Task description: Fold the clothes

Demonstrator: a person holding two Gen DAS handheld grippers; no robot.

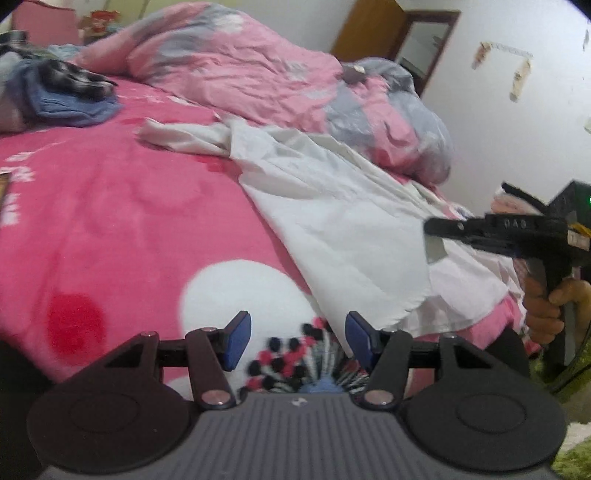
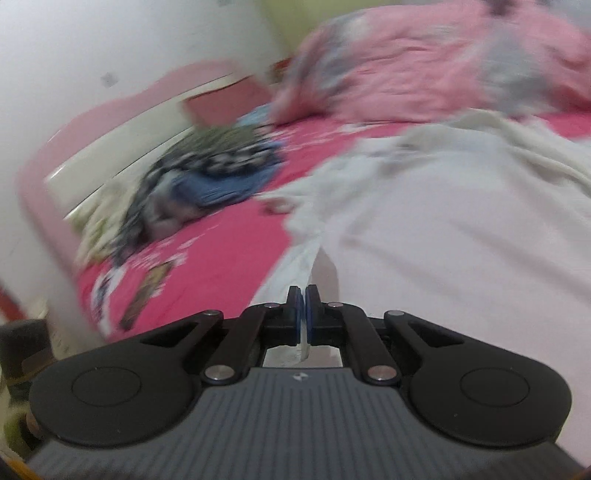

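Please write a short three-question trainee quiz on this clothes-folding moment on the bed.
1. True or false: the right gripper is shut on the white garment.
2. Which best describes the left gripper? A. shut on the garment; B. jaws open, holding nothing; C. out of view.
3. Fill in: the garment lies on a ___ bedspread.

Key: 1. true. 2. B. 3. pink.

A bed [image 1: 110,221] with a bright pink blanket printed with white and red spots fills the room. A crumpled pink and grey quilt [image 1: 258,74] is heaped along its far side. Behind stand white walls [image 1: 498,122], a brown wooden door [image 1: 369,33] and a pink headboard [image 2: 122,110]. Green carpet [image 1: 576,454] shows at the lower right.
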